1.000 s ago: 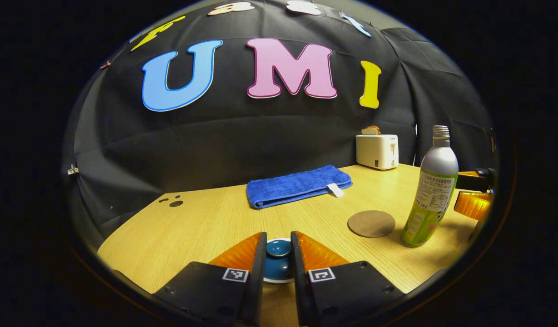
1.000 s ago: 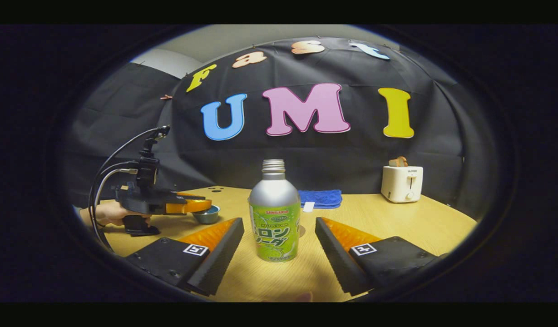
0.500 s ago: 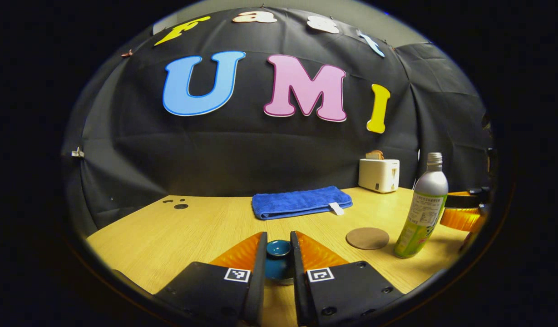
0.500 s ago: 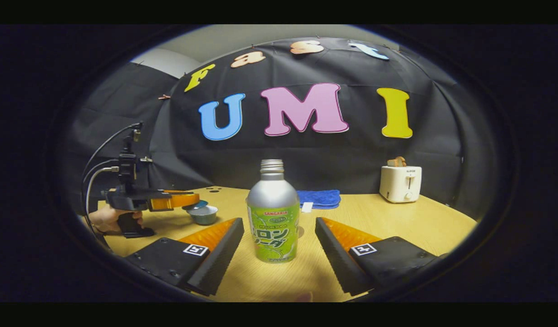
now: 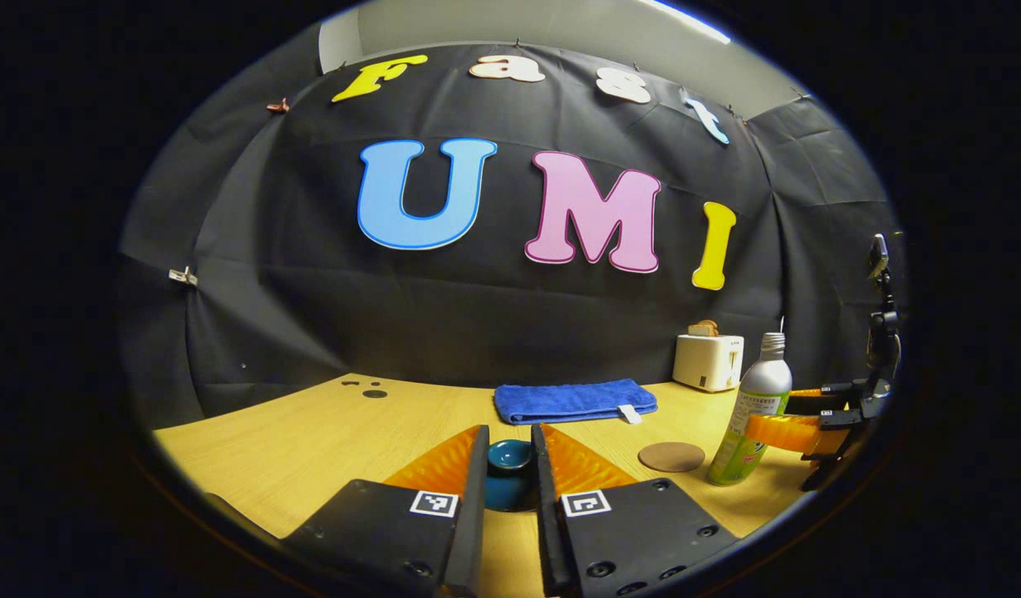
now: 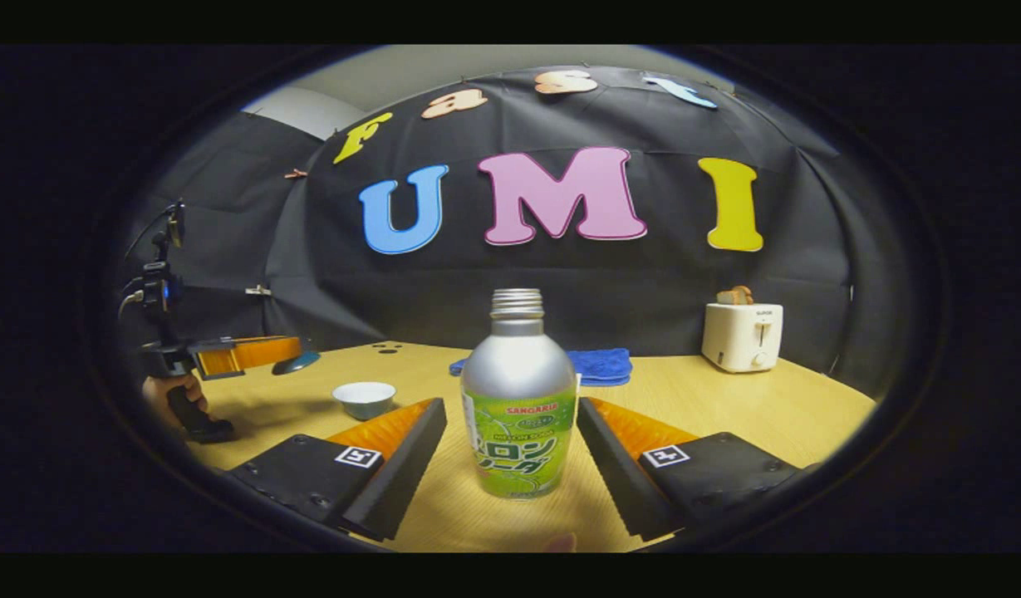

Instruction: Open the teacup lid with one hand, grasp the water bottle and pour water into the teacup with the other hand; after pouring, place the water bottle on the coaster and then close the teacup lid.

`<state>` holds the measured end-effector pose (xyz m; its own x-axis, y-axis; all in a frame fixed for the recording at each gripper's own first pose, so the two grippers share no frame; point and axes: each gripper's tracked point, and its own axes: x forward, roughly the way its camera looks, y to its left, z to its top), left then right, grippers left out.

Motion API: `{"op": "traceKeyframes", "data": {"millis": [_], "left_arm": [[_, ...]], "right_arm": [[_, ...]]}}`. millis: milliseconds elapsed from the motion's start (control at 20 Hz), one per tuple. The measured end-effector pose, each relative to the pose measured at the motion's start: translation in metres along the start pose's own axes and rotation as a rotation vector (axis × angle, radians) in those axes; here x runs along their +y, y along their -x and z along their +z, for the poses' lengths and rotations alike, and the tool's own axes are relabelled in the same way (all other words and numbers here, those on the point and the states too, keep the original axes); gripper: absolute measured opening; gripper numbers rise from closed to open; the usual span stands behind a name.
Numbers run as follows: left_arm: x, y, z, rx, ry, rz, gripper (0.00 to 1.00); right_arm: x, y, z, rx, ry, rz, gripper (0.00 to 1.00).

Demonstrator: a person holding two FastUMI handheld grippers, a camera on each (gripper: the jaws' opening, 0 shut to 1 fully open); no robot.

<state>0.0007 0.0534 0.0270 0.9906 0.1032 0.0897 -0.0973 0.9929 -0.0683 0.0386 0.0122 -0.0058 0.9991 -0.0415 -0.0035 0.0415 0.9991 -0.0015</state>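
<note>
Left gripper view: left gripper point(image 5: 510, 453) fingers clamped on round teal ceramic lid point(image 5: 510, 473), raised above wooden surface point(image 5: 311, 440); round brown coaster point(image 5: 671, 456) beside silver-and-green bottle point(image 5: 751, 411).

Right gripper view: right gripper point(image 6: 512, 415) fingers wide apart, flanking upright bottle point(image 6: 518, 407) without touching; uncovered white teacup point(image 6: 365, 399) on surface, left.

left gripper point(image 5: 510, 453) has risen, carrying the lid point(image 5: 510, 473) up and left, well clear of the teacup point(image 6: 364, 399) | teacup now uncovered on the bench point(image 6: 726, 415) | right gripper point(image 6: 510, 453) has edged nearer the water bottle point(image 6: 518, 399), fingers apart either side
</note>
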Motion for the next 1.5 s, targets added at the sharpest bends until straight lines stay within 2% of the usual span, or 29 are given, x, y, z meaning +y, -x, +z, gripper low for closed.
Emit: {"op": "traceKeyframes", "data": {"millis": [200,300,450,600,750,800,850,950,1050,1200,1400,1450,1500], "left_arm": [[0.01,0.004,0.003,0.005,0.024,-0.008,0.31],[0.014,0.006,0.005,0.006,0.032,-0.009,0.31],[0.02,0.01,0.009,0.0,0.042,-0.013,0.31],[0.033,0.012,0.013,-0.007,0.063,0.001,0.31],[0.044,0.015,0.017,-0.011,0.077,0.008,0.31],[0.048,0.015,0.018,-0.014,0.074,0.013,0.31],[0.052,0.017,0.022,-0.02,0.07,0.019,0.31],[0.057,0.02,0.027,-0.032,0.073,0.025,0.31],[0.063,0.024,0.031,-0.042,0.082,0.03,0.31],[0.072,0.025,0.033,-0.053,0.102,0.039,0.31],[0.081,0.026,0.029,-0.046,0.117,0.045,0.31],[0.082,0.026,0.029,-0.044,0.121,0.044,0.31],[0.082,0.026,0.028,-0.04,0.124,0.043,0.31]], "right_arm": [[0.001,-0.002,-0.001,0.003,-0.001,-0.003,0.98],[0.001,-0.003,0.0,0.004,-0.001,-0.005,0.81],[0.004,-0.003,-0.001,0.001,0.011,-0.009,0.78],[0.004,-0.008,0.011,-0.009,0.093,-0.033,0.76],[0.009,-0.014,0.046,-0.059,0.291,-0.07,0.76],[0.009,-0.02,0.06,-0.067,0.389,-0.093,0.8],[0.012,-0.026,0.07,-0.072,0.493,-0.104,0.76],[0.021,-0.035,0.083,-0.095,0.693,-0.104,0.76],[0.037,-0.04,0.076,-0.097,0.855,-0.075,0.76],[0.055,-0.048,0.056,-0.057,1.03,-0.026,0.76],[0.072,-0.063,0.053,-0.058,1.286,-0.002,0.76],[0.077,-0.065,0.052,-0.061,1.348,0.008,0.72],[0.082,-0.069,0.047,-0.063,1.403,0.017,0.76]]}}
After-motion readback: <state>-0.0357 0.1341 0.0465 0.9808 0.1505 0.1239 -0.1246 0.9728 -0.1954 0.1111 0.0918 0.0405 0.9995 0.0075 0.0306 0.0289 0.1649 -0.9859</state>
